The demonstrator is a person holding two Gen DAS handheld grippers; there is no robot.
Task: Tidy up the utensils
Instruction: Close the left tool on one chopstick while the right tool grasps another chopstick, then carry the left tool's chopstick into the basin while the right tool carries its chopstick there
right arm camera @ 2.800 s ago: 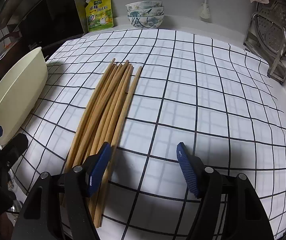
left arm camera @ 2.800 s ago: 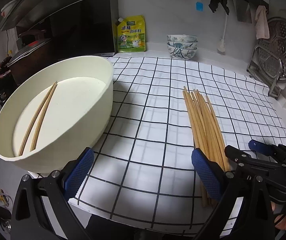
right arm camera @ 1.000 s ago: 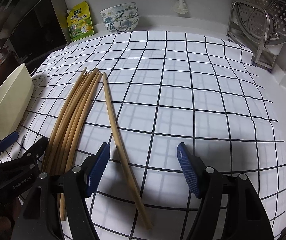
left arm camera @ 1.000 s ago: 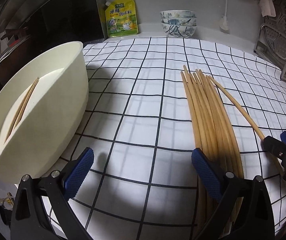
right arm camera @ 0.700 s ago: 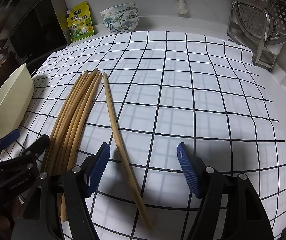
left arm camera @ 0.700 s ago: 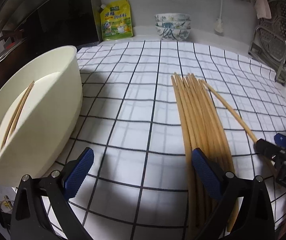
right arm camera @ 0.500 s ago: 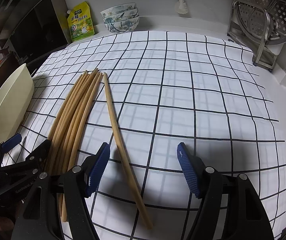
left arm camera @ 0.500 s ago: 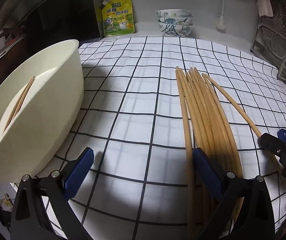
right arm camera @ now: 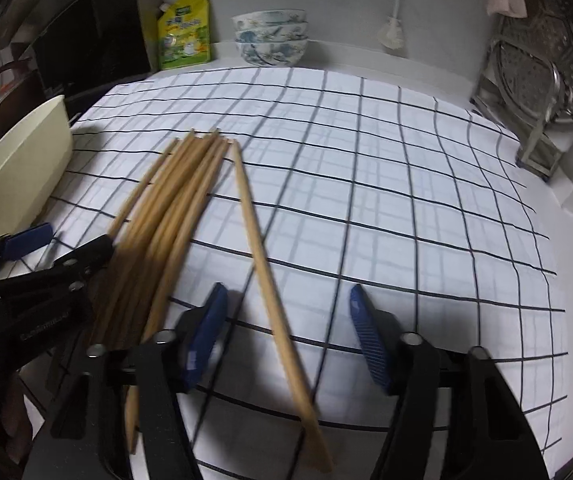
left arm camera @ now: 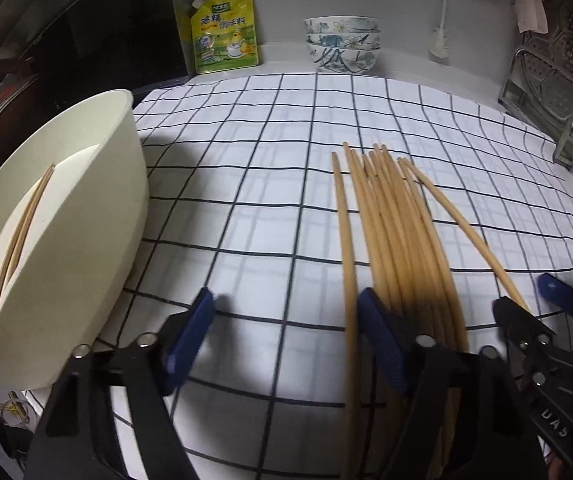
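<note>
Lying between closing jaws: chopstick

Both tools have narrowed and their jaws are closing. The left tool now has one chopstick split off the pile's left edge between its pads (a second ago it lay against the pile). The right tool straddles the single chopstick, untouched.

Chopsticks and basin on checked cloth
</note>
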